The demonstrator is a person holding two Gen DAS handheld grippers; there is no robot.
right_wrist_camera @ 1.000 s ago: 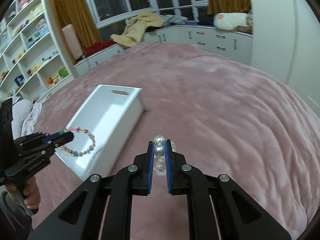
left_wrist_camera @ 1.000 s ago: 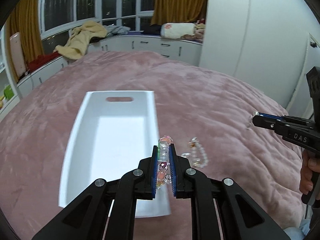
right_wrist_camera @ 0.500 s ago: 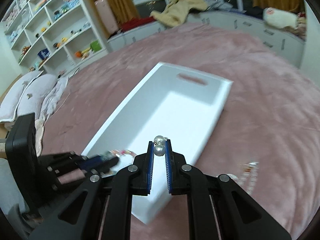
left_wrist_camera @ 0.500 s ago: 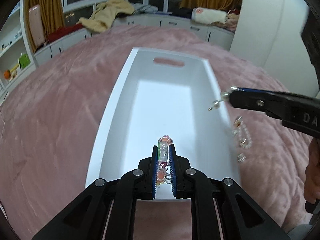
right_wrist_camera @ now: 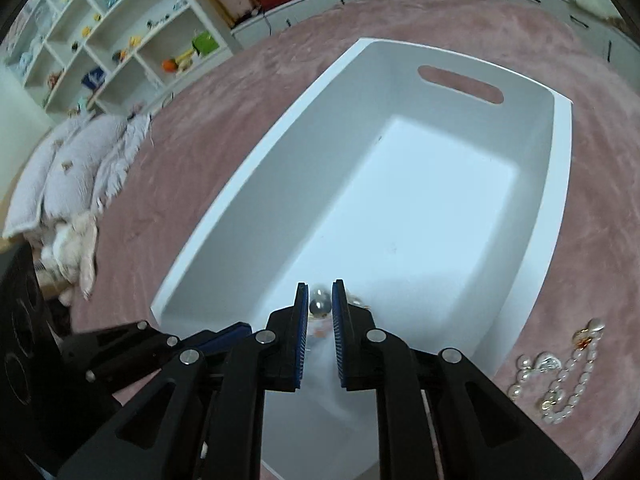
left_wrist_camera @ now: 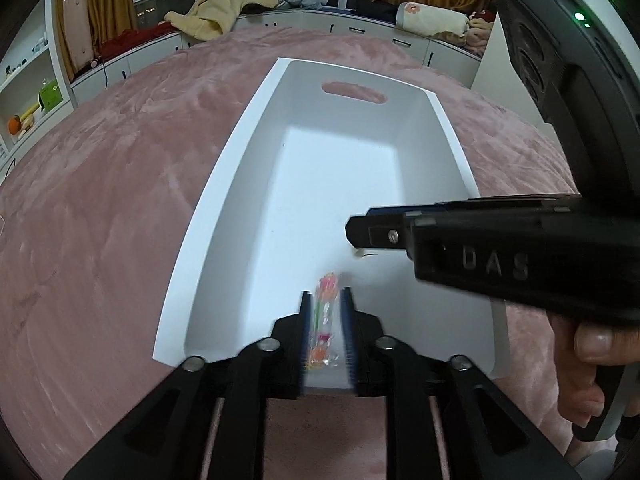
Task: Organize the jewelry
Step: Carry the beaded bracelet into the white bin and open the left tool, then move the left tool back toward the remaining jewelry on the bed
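A white bin [left_wrist_camera: 208,216] with a handle slot lies on the pink blanket. My left gripper [left_wrist_camera: 326,300] hangs over its near end with its jaws opening. A colourful bead bracelet [left_wrist_camera: 326,312] is blurred and loose between the pads. My right gripper [right_wrist_camera: 320,290] is over the same end, also opening, and a pearl earring [right_wrist_camera: 320,305] sits loose between its pads. In the left wrist view the right gripper [left_wrist_camera: 354,236] reaches in from the right, the earring [left_wrist_camera: 360,253] dangling under its tip. The left gripper [right_wrist_camera: 176,340] shows at the lower left of the right wrist view.
A pearl bracelet [right_wrist_camera: 560,376] lies on the blanket [right_wrist_camera: 600,160] just right of the bin [right_wrist_camera: 560,184]. Pillows [right_wrist_camera: 68,176] and a soft toy lie at the bed's left edge, with shelves [right_wrist_camera: 100,32] beyond. A hand [left_wrist_camera: 592,364] holds the right gripper's handle.
Both grippers came in over the bin's near end and sank toward it. Both pairs of jaws have parted, and the bracelet and earring are no longer pinched.
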